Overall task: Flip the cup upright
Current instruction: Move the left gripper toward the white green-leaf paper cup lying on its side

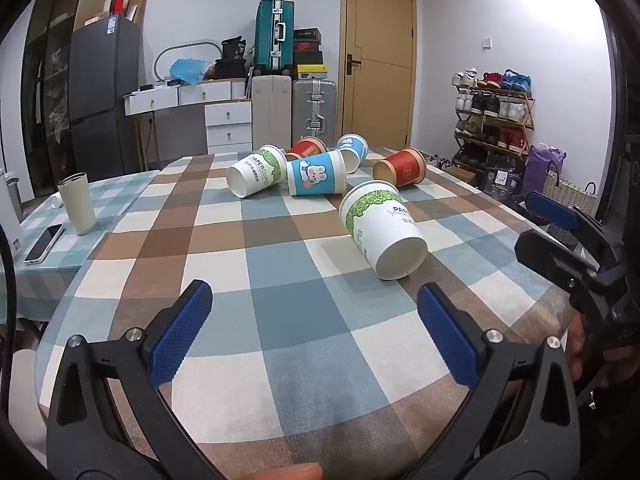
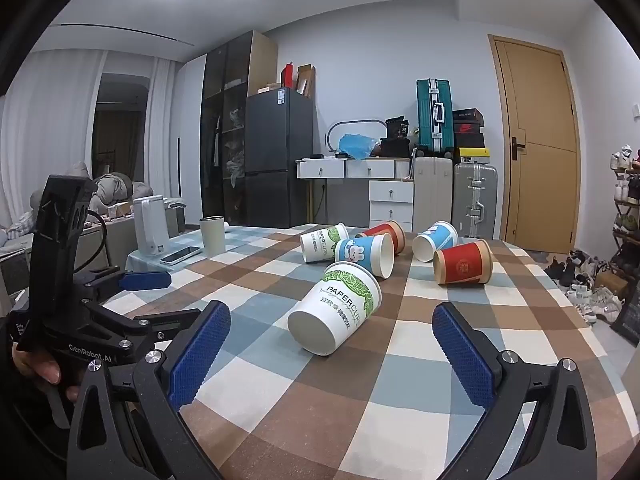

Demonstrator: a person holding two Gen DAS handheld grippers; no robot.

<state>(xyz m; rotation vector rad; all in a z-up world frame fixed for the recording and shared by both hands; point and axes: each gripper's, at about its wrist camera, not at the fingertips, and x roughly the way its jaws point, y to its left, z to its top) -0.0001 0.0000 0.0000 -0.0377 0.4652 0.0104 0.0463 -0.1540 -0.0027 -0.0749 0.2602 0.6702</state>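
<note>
Six paper cups lie on their sides on a checked cloth over the surface (image 1: 280, 264), none standing upright. Nearest the near edge is a white cup with a green leaf band (image 1: 382, 230), apart from the rest, its closed base turned toward the cameras and its mouth toward the far edge; the right wrist view shows it (image 2: 336, 308) lying between the lines of the right gripper's two pads and ahead of them, not touched. Behind it, toward the far edge, the other five cluster: a second white cup with green band (image 1: 256, 176) touching a blue cup with a bear picture (image 1: 316, 178), a red cup (image 1: 306, 148) and another blue cup (image 1: 352, 152) behind those, and a red cup with tan rims (image 1: 400, 168) lying off to the right side. The left hand-held gripper (image 1: 314, 308) is spread wide over bare cloth near the near edge, holding nothing, its blue pads (image 1: 182, 332) well apart. The right hand-held gripper (image 2: 332, 340) is likewise spread and empty, its blue pads (image 2: 200, 354) on either side of the view. At the left edge of the surface stand a pale tumbler (image 1: 78, 202) and a phone (image 1: 44, 244) lying flat just beside it; the right wrist view also shows a white kettle (image 2: 150, 226) near them.
</note>
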